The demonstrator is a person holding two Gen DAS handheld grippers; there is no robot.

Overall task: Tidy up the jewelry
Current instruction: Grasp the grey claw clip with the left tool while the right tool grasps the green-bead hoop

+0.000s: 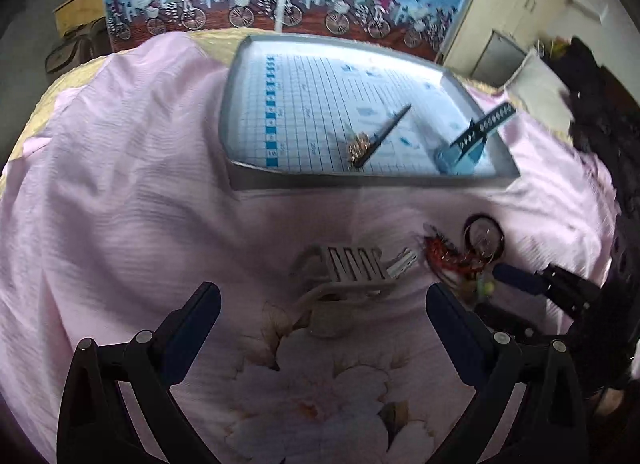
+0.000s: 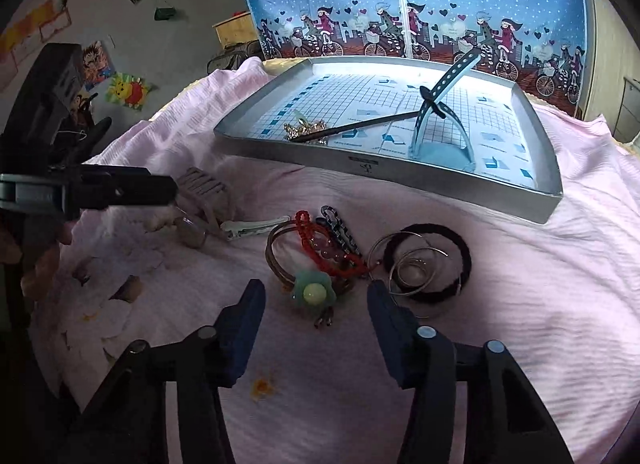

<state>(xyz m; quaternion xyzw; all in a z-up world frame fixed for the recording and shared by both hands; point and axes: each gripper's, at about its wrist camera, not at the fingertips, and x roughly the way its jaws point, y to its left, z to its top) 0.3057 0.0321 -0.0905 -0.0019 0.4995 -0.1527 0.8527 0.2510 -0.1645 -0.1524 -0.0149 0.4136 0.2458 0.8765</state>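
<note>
left gripper [image 1: 322, 306]: fingers spread wide, nothing between them. it hovers over the pink bedsheet [image 1: 120, 184]; a grey claw clip [image 1: 348, 268] lies just ahead, between the finger lines, with a pale flat hair clip [image 1: 402, 262] touching its right side. in the right wrist view the left gripper [image 2: 170, 190] enters from the left edge, its tip just beside that claw clip [image 2: 206, 194].

right gripper [image 2: 316, 310]: fingers wide open, holding nothing. directly ahead and between the tips lies a green flower charm [image 2: 314, 290], resting on a metal bangle [image 2: 276, 248] tangled with a red beaded bracelet [image 2: 320, 242] and a dark chain-link clip [image 2: 338, 230]. just right of the right fingertip sit thin wire hoops [image 2: 408, 268] inside a black hair tie [image 2: 460, 256].

silver tray [image 2: 460, 194]: beyond both piles, on the bed. it already holds a gold-headed hair stick [image 2: 360, 124], long axis running left to right, and a pale blue strap piece [image 2: 444, 144], standing up.

judgement: the right gripper is nearer the tangled pile, the flower charm lying centred ahead. the tangle may drag neighbours along when lifted.
</note>
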